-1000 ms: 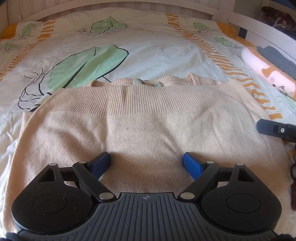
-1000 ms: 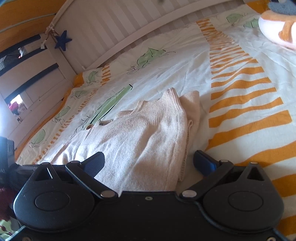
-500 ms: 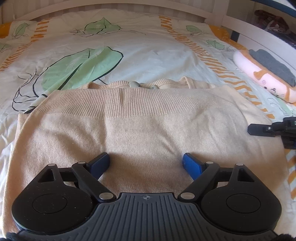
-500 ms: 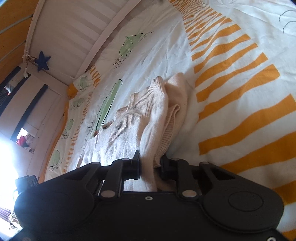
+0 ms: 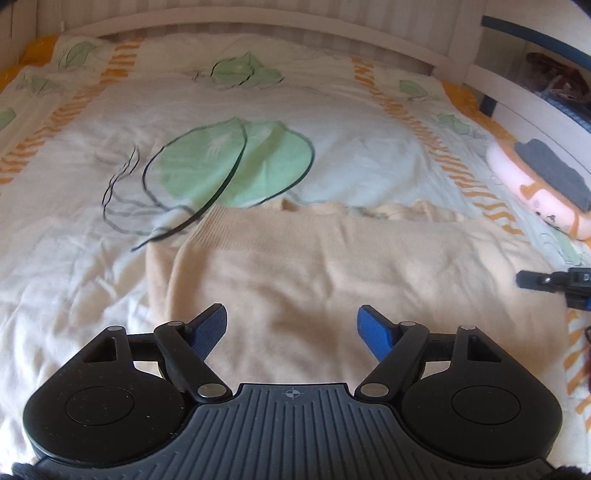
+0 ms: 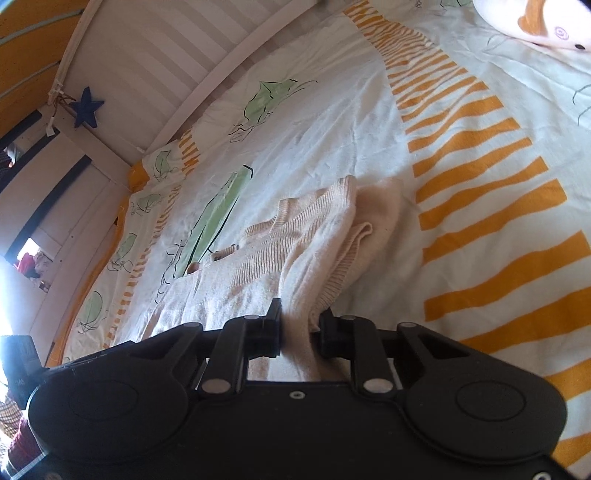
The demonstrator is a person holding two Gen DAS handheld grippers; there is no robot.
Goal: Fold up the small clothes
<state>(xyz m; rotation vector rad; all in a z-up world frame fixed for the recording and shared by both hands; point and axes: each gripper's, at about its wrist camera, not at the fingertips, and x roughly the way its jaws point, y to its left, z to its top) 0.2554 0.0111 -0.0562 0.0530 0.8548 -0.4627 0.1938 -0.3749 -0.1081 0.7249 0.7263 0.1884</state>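
A beige knit sweater lies folded flat on the bed. My left gripper is open, its blue pads spread over the sweater's near left part, holding nothing. My right gripper is shut on the sweater's right edge, with bunched fabric between the jaws. The right gripper also shows at the right edge of the left wrist view.
The bed sheet is white with green leaves and orange stripes. A pink and orange plush pillow with a grey folded cloth lies at the right. A white slatted bed rail runs along the far side.
My left gripper has shifted left, so the sweater now sits more to the right in its view. My right gripper closed on the sweater's edge and still holds it.
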